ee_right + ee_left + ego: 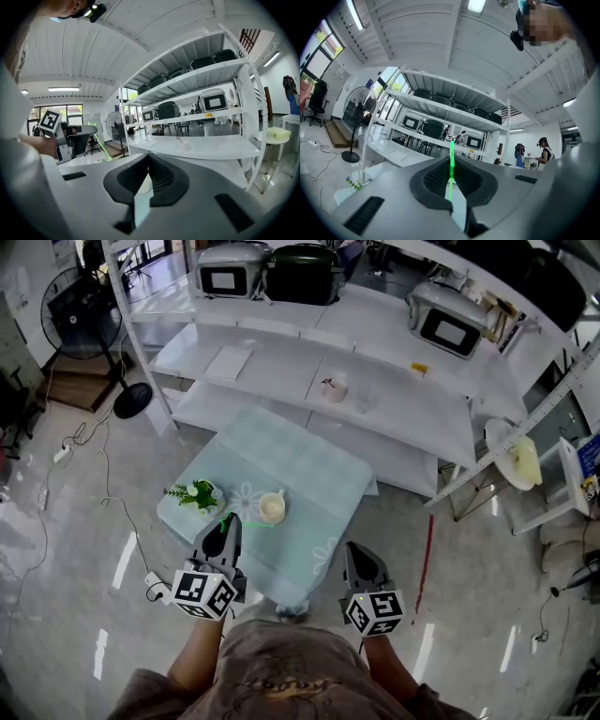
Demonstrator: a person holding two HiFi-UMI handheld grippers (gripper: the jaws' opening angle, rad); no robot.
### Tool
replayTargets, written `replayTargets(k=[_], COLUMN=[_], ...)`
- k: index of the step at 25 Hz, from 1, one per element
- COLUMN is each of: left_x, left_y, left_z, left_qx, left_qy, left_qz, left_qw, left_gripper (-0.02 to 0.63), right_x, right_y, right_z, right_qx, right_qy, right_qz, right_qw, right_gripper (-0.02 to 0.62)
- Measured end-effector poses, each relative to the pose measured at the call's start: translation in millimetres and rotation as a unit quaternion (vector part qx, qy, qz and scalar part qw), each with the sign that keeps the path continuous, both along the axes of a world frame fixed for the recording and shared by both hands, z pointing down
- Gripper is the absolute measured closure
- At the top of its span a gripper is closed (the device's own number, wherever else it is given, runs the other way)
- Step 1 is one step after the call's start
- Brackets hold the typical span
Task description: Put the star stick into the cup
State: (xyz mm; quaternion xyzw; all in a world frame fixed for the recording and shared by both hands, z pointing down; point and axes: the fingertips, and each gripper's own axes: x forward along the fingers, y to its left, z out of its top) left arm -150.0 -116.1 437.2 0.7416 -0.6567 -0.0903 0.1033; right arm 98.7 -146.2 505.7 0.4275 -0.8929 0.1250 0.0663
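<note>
While the head view looked down, the left gripper (225,529) held the green star stick (228,517) near the cup (272,508) on the pale table (314,470), with the right gripper (357,549) alongside. The left gripper view showed its jaws clamped on the stick (451,161). The right gripper view showed its jaws together and empty.

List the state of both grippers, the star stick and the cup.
left gripper: shut on the star stick.
right gripper: shut, nothing between its jaws.
star stick: held in the left gripper, not yet in the cup.
cup: upright on the table, no stick in it.
</note>
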Motion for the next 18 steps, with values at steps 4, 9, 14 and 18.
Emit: replayTargets(k=[4, 9, 14, 18], left_x=[-8, -16, -25, -30], left_y=[-17, -39, -72, -104], left_z=[2, 10, 26, 44], left_qx=[-0.003, -0.012, -0.026, -0.039], left_qy=[-0.006, -0.013, -0.016, -0.014], left_qz=[0.002, 0.017, 0.041, 0.06], left_qw=[1.0, 0.9997, 0.9987, 0.9974], left_gripper=[0.575, 0.575, 0.575, 0.575], right_x=[-6, -10, -13, -15], right_y=[-14, -24, -35, -46], right_z=[3, 0, 0, -1], right_qx=[-0.004, -0.002, -0.006, -0.007], right_qy=[0.003, -0.002, -0.004, -0.004], right_qz=[0.002, 0.023, 0.054, 0.078], right_qw=[1.0, 1.0, 0.999, 0.997], right_gripper=[0.595, 0.595, 0.595, 0.595])
